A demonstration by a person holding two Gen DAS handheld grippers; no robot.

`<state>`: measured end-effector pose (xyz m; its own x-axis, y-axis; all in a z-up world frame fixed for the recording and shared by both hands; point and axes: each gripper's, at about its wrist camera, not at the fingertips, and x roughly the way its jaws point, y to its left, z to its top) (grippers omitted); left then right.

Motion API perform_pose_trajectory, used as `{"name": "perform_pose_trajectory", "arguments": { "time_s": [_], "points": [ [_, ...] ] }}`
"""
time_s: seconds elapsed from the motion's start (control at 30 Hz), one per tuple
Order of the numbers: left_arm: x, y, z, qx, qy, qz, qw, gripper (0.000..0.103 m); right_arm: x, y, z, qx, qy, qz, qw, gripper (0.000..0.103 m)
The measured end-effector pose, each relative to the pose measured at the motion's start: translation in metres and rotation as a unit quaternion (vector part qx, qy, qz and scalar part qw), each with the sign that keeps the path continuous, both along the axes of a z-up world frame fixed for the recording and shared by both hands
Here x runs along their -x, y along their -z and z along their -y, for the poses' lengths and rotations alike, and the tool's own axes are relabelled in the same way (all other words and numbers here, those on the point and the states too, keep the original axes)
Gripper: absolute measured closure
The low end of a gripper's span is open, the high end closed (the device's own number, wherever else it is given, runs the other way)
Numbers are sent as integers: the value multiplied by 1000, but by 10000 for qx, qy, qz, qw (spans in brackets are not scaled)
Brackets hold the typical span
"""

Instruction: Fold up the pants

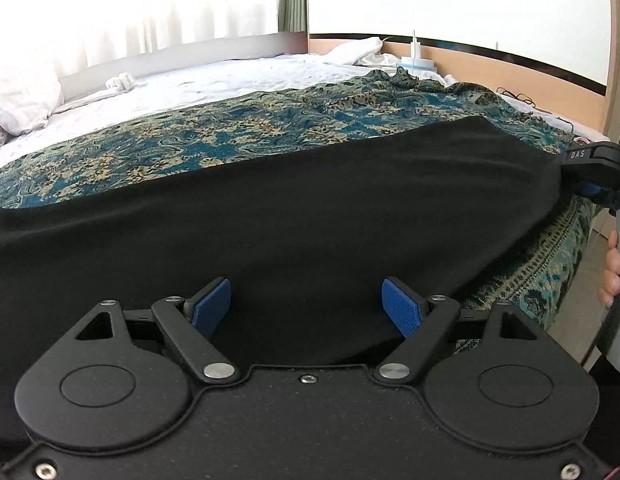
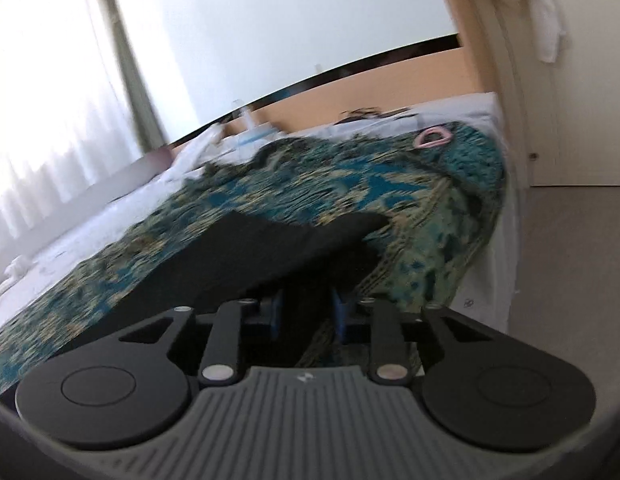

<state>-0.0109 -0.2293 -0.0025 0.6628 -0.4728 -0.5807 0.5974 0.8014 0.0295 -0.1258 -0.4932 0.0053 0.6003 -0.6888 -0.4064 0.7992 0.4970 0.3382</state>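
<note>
The black pants (image 1: 290, 216) lie spread across the near edge of a bed covered by a teal and tan patterned throw (image 1: 230, 124). My left gripper (image 1: 306, 306) is open, its blue pads (image 1: 214, 300) wide apart just over the near part of the pants, holding nothing. In the right wrist view my right gripper (image 2: 308, 312) has its blue pads (image 2: 339, 314) close together with black pants cloth (image 2: 270, 252) between them, at the right end of the pants. That gripper also shows at the right edge of the left wrist view (image 1: 590, 172), at the pants' far right corner.
White sheets (image 1: 190, 80) and a pillow (image 1: 22, 96) lie beyond the throw. A pale blue object (image 1: 416, 65) stands by the wooden headboard (image 1: 510, 68). A pink ring (image 2: 432, 137) lies on the throw's corner. Floor (image 2: 570, 260) and a door lie to the right.
</note>
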Motion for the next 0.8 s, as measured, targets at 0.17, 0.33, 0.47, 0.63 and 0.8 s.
{"name": "perform_pose_trajectory", "arguments": {
  "time_s": [0.17,0.33,0.47,0.63,0.8],
  "points": [
    [1,0,0,8,12,7,10000,21,-9,2,21,-165,0,79,9998,55],
    [2,0,-1,25,22,12,10000,21,-23,1,34,-124,243,-169,9995,87],
    [1,-1,-2,65,-3,-14,10000,21,-13,-2,29,1,460,65,9989,93],
    [-1,-2,-2,59,28,-59,10000,20,-11,0,34,68,685,-104,9976,90],
    [-2,-2,-2,70,39,-37,10000,19,-12,0,39,152,812,-117,9965,75]
  ]
}}
